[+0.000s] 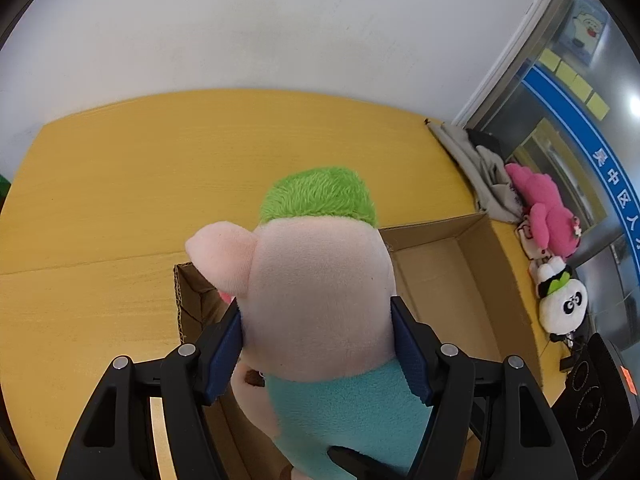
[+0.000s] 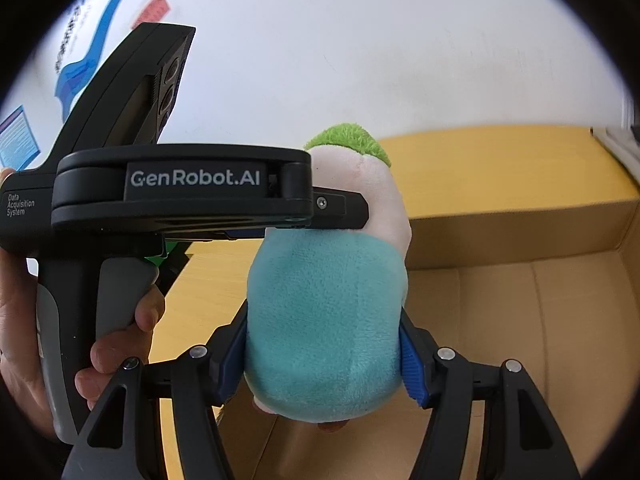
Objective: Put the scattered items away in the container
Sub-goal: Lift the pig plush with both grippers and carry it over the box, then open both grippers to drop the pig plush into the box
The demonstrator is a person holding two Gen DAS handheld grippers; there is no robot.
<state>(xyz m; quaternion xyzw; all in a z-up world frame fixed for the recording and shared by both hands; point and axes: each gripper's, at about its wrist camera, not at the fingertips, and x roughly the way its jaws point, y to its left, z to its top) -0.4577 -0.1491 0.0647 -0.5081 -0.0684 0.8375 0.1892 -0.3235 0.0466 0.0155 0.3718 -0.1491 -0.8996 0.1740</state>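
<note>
Left gripper point(image 1: 318, 344) jaws clamp the plush pig point(image 1: 320, 300) at its pink head; right gripper point(image 2: 322, 356) jaws clamp its teal body. The pig hangs above the open cardboard box point(image 1: 440, 264) on the yellow bench point(image 1: 160, 184).

- Yellow wood-grain counter point(image 1: 120, 208) fills the view, its far edge meeting a white wall.
- An open cardboard box point(image 1: 472, 264) sits right on it, toward the right side, flaps up.
- Folded grey cloth point(image 1: 476, 168) lies at the counter's far right corner.
- Just past that, a pink plush point(image 1: 548, 212) sprawls along the right edge.
- A panda plush point(image 1: 562, 300) lies near it, closer in along that same edge.
- A black device point(image 1: 596, 400) rests at the near right corner.
</note>
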